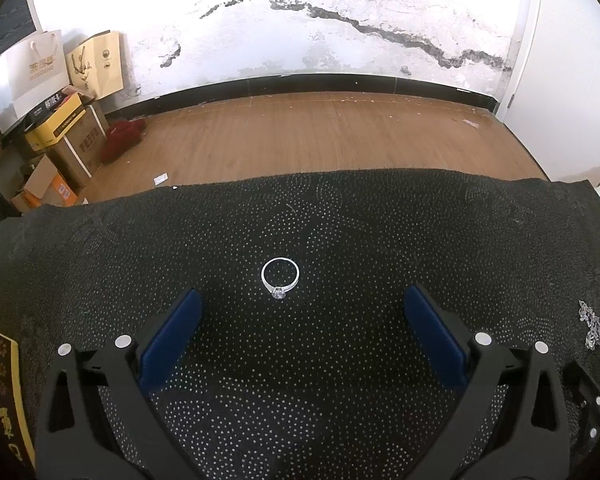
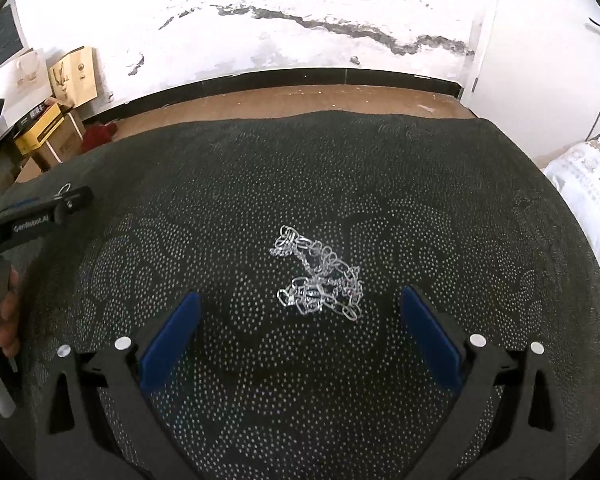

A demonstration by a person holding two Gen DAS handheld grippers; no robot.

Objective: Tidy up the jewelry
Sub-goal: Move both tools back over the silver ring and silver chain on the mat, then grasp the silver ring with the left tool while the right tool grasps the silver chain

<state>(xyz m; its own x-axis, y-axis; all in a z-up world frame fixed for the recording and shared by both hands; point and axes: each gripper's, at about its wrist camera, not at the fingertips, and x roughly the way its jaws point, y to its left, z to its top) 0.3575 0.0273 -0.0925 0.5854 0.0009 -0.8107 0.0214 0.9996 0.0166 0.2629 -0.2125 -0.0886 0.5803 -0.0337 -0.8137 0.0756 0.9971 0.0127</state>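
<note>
A silver ring (image 1: 280, 277) with a clear stone lies flat on the black dotted cloth (image 1: 340, 220), just ahead of my left gripper (image 1: 302, 300), which is open with the ring centred beyond its blue pads (image 1: 172, 340). A tangled silver chain (image 2: 320, 280) lies on the same cloth (image 2: 420, 200), just ahead of and between the blue fingertips of my open right gripper (image 2: 300, 300). The chain (image 1: 590, 324) also shows at the right edge of the left wrist view. The left gripper's body (image 2: 40, 212) and a hand (image 2: 4, 320) appear at the left of the right wrist view.
A yellow and black box (image 1: 0, 380) sits at the cloth's left edge. Beyond the table lie a wooden floor (image 1: 320, 136), cardboard boxes (image 1: 72, 136) and paper bags (image 1: 96, 64) at the far left. A white printed sack (image 2: 588, 184) rests at the right.
</note>
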